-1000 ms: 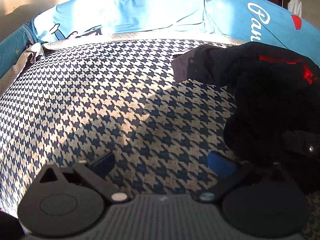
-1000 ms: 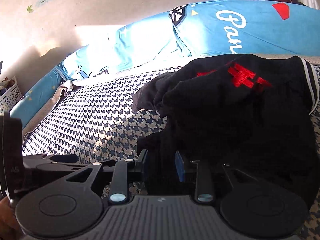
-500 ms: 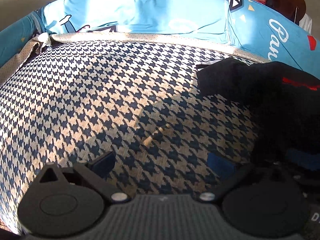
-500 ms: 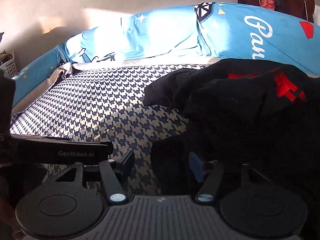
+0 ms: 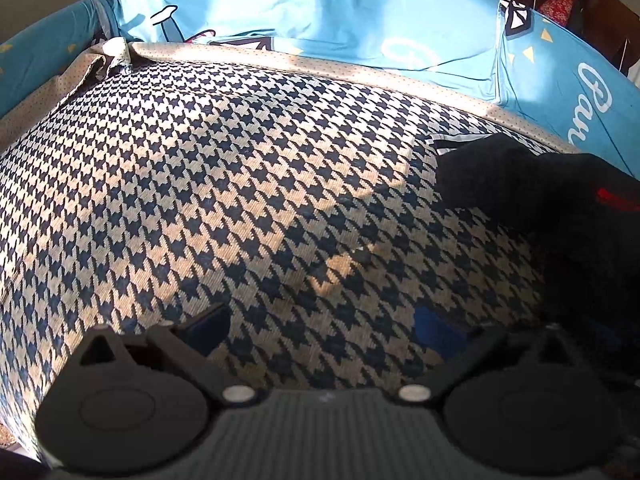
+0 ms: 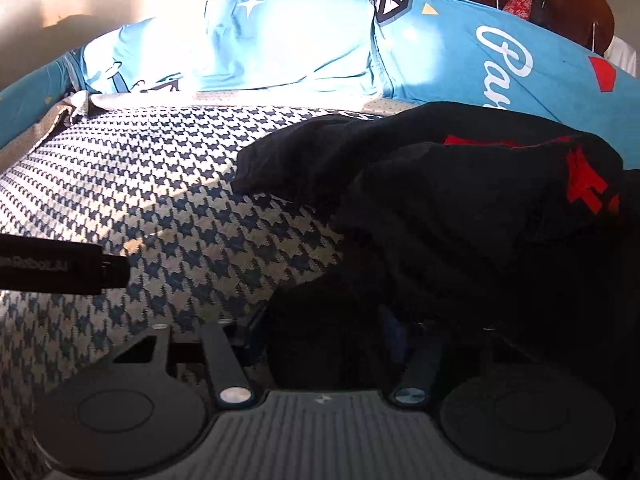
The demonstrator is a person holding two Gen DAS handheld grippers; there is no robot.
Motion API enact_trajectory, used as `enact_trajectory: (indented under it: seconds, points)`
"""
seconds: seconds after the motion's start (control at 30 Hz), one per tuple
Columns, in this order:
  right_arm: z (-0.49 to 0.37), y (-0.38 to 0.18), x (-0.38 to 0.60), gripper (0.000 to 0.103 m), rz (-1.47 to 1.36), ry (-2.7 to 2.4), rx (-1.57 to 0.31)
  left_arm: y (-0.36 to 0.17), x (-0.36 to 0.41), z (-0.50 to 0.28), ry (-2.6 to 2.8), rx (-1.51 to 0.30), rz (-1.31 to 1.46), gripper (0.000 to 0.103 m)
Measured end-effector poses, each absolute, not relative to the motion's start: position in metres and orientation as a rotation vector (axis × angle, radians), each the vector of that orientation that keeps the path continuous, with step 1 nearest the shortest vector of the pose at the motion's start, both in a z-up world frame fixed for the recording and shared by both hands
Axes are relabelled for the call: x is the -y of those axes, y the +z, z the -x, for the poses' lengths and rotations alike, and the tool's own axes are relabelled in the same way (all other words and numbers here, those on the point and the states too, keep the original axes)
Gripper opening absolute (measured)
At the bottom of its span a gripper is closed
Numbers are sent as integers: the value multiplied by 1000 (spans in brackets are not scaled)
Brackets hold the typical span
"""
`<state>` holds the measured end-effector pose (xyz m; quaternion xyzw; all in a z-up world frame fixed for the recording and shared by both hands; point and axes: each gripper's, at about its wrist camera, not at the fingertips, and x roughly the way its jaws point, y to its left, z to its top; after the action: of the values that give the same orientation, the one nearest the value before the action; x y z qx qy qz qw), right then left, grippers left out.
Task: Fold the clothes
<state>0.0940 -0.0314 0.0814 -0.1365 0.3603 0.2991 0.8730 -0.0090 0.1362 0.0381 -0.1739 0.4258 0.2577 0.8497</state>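
- A black garment point(image 6: 460, 208) with red markings lay in a loose, rumpled heap on the right side of a houndstooth-covered bed point(image 5: 240, 200), with nothing about it reading as a flat, squared fold.
- The right tongs point(image 6: 324, 332) were clamped on a dark fold of that garment, the cloth bunched between the blue pads at the near edge of the heap.
- The left tongs point(image 5: 320, 320) stood spread wide with nothing between them, over bare houndstooth fabric; the garment lay to their right and slightly ahead, apart from them.
- Judged from both views, the right hand's tongs were the nearer, already in the cloth; any reach by the left would run rightward toward the heap.
- One limb of the garment point(image 6: 288, 164), seemingly a sleeve, stretched out leftward from the heap, flat on the bed; its white-striped trim showed only in the left view.
- The cloth looked soft, thick and limp, likely to sag and drag rather than hold a shape when lifted.
- The bedcover was a coarse weave in dark blue and cream, sunlit in patches; blue printed cushions point(image 5: 320, 12) lined its far edge.
- The body of the left tool point(image 6: 52, 266) showed at the left edge of the right view.
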Motion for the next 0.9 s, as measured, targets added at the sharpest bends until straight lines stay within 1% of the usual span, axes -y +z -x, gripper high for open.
enact_trajectory:
  seconds: [0.03, 0.07, 0.13, 0.23, 0.43, 0.9]
  points:
    - [-95, 82, 32, 44, 289, 614, -747, 38, -135, 9, 541, -897, 364, 103]
    - [-95, 82, 32, 34, 291, 604, -743, 39, -135, 9, 540, -897, 361, 103]
    - [-99, 84, 36, 21, 284, 586, -745, 39, -133, 9, 540, -891, 352, 103]
    - [-100, 89, 43, 15, 251, 595, -741, 42, -129, 9, 551, -870, 330, 103]
    - [-73, 109, 50, 13, 232, 744, -663, 49, -125, 14, 568, -815, 289, 103]
    - [6, 110, 63, 13, 157, 935, -657, 56, -121, 47, 589, -749, 245, 103]
